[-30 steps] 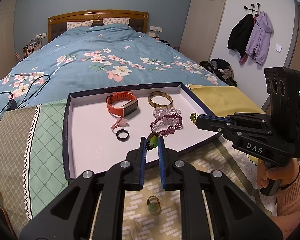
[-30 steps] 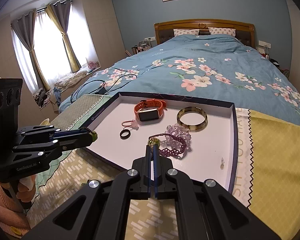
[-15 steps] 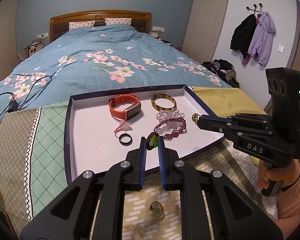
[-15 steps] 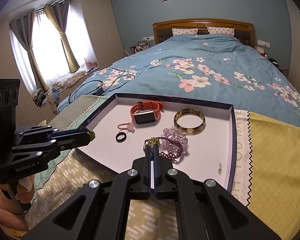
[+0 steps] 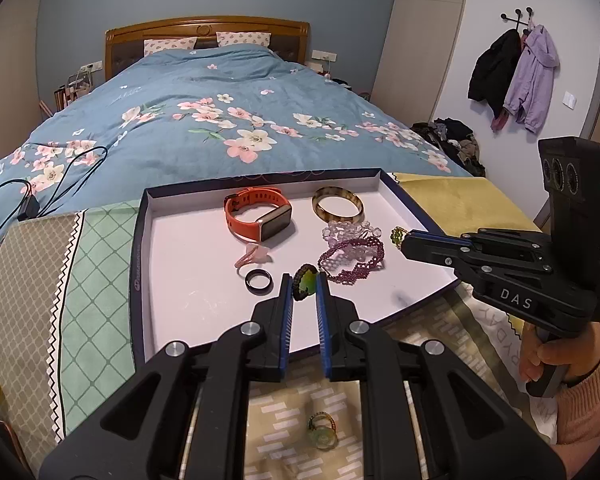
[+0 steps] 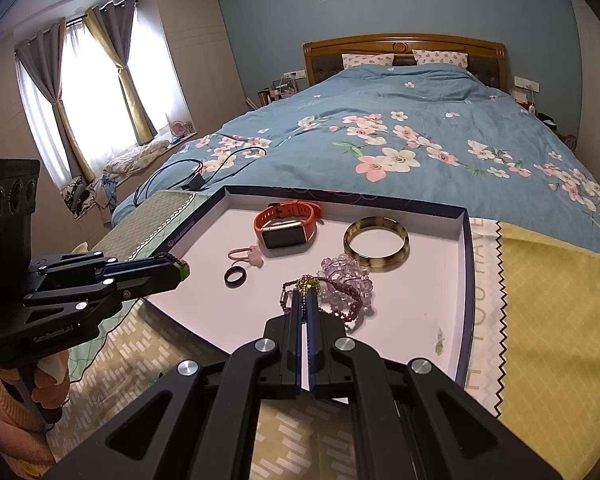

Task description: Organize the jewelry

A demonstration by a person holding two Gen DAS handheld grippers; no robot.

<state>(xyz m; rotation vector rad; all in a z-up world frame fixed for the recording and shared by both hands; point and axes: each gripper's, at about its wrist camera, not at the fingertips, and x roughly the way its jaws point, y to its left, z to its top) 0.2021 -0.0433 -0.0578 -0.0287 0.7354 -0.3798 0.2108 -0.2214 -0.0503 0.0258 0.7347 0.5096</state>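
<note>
A shallow box lid tray (image 5: 172,240) with a white floor lies at the foot of the bed. It holds an orange smartwatch (image 5: 258,218), an amber bangle (image 5: 337,204), a clear bead bracelet (image 5: 350,232), a purple bead bracelet (image 5: 352,260), a pink ring (image 5: 252,256) and a black ring (image 5: 259,281). My left gripper (image 5: 305,290) is shut on a green ring (image 5: 305,282) above the tray's near part. My right gripper (image 6: 307,294) is shut on a small yellow-green beaded ring (image 6: 308,282) above the purple bracelet (image 6: 340,300).
A green-stone ring (image 5: 322,432) lies on the patterned cloth below my left gripper, outside the tray. A yellow cloth (image 6: 548,300) lies right of the tray. The blue floral duvet (image 6: 400,140) stretches behind, with black cables (image 5: 40,184) at its left.
Both grippers, each still holding its ring, have moved slightly forward over the tray. Nothing was let go.
</note>
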